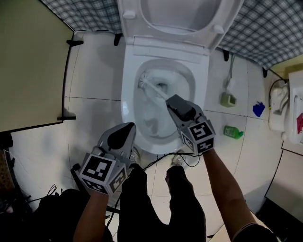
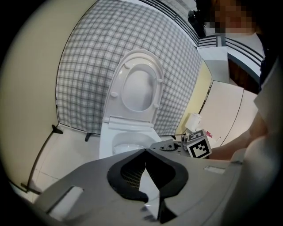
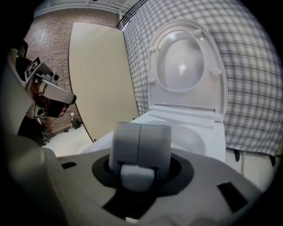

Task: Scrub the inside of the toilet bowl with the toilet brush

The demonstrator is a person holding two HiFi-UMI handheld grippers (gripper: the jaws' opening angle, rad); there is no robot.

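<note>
Left gripper is nearest, over the floor by the front-left of the toilet bowl. Its jaws are together with nothing in them. Right gripper is over the bowl, jaws clamped on the toilet brush handle. Brush head is down inside the bowl, rear-left. Green bottle on the floor to the right. Lid stands upright behind.

1. Light is soft and even, it seems from above; the floor tiles look bright.
2. A small glare sits on the toilet lid.
3. Both gripper views curve strongly, with black corners; the checked wall bends.
4. The left hand-held gripper is near and blurred.
5. The head view grows dim toward its lower corners.
</note>
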